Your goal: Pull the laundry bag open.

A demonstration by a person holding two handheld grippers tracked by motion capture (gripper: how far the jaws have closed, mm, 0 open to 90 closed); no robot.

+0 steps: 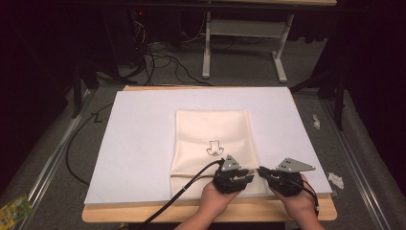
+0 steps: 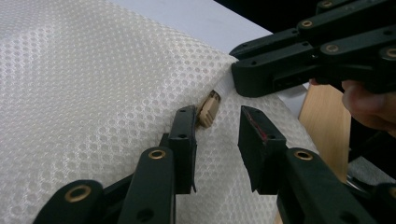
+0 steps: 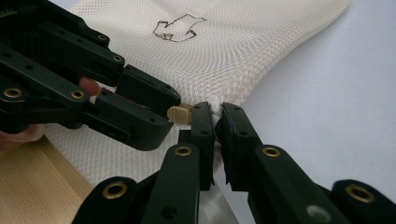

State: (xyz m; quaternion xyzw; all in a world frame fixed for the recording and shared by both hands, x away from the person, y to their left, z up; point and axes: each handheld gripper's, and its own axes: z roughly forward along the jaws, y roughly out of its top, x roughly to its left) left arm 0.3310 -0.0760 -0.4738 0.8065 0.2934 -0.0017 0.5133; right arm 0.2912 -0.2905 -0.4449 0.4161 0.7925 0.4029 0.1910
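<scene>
A cream mesh laundry bag (image 1: 214,148) with a small dark outline drawing printed on it lies flat on the white sheet (image 1: 143,139) that covers the wooden table (image 1: 115,214), its near edge close to the person's side. Both hands work at the bag's near right corner. The right hand-held gripper (image 3: 217,122) has its jaws pressed together on the very corner of the mesh, pinning the fabric just beside a small tan plastic zipper pull (image 3: 179,113). The left hand-held gripper (image 2: 215,135) sits over the bag right at that pull (image 2: 208,110) — its jaws stand apart, one jaw touching or nearly touching the tab, nothing caught between them yet.

This looks to me like the start of working the zipper: one side anchors the corner, the other is lining up on the tab. I'd judge the next move calls for the left jaws to shift a little toward the pull, close squarely on it, and then draw it along the bag's near edge away from the held corner — while the right grip stays firm so the mesh does not bunch.
</scene>
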